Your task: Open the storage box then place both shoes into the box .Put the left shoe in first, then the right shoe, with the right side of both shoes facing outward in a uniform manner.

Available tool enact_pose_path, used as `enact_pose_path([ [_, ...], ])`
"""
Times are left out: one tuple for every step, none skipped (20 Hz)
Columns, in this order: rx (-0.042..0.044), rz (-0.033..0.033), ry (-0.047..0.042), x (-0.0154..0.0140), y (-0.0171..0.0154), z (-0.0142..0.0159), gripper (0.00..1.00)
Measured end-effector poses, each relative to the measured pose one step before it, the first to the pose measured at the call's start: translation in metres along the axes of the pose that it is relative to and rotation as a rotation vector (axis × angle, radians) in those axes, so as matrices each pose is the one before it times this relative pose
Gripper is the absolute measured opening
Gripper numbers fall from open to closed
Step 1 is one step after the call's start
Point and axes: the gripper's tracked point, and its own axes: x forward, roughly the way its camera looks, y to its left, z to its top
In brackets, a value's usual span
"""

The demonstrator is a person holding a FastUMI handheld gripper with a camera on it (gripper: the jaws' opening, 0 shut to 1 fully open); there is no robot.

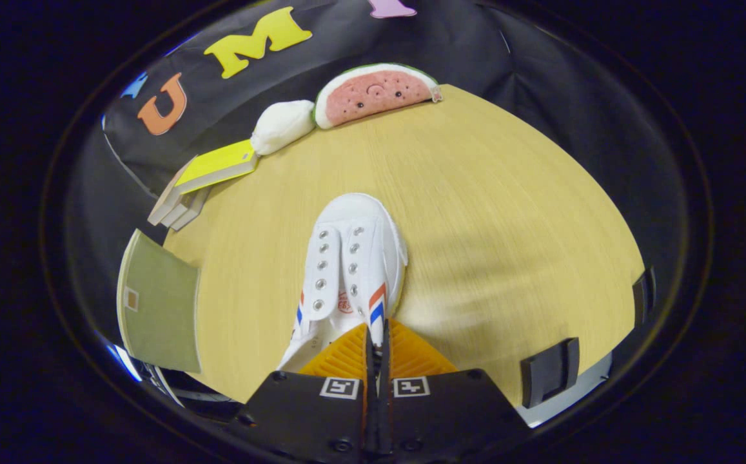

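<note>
The claw (377, 341), fingers nearly together, pinches the rim of a white shoe (353, 270) with red and blue side stripes, toe pointing away over the wooden counter (508, 225). Farther off lie stacked books (202, 183), a white plush (281, 125) and a watermelon-slice pillow (373, 93).

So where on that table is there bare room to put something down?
The widest bare patch lies beside the white shoe, on its striped side, running back to the watermelon cushion. The other side is crowded: green box, books, white plush. The fingers are shut on the shoe's heel.
</note>
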Motion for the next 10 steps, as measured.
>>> enact_pose_path([
  [-0.00457,0.00099,-0.01448,-0.00366,0.00033,0.00191,0.06],
  [-0.00563,0.00437,-0.01369,-0.00154,0.00069,0.00129,0.06],
  [-0.00317,0.00594,-0.01338,-0.00510,0.00159,0.00349,0.06],
  [0.00008,0.00549,-0.01713,-0.00613,0.00225,0.00690,0.06],
  [-0.00725,0.00479,-0.01355,-0.00699,0.00398,0.00545,0.06],
  [-0.00500,0.00265,-0.01388,-0.01243,0.01180,-0.00136,0.05],
  [-0.01322,0.00445,-0.01369,-0.01068,0.00992,0.00413,0.06],
  [-0.02225,0.00728,-0.01404,-0.01027,0.01362,0.00429,0.06],
  [-0.01916,0.01049,-0.01319,-0.01032,0.01315,0.00546,0.06],
  [-0.01592,0.01482,-0.01403,-0.01339,0.01585,0.00700,0.05],
])
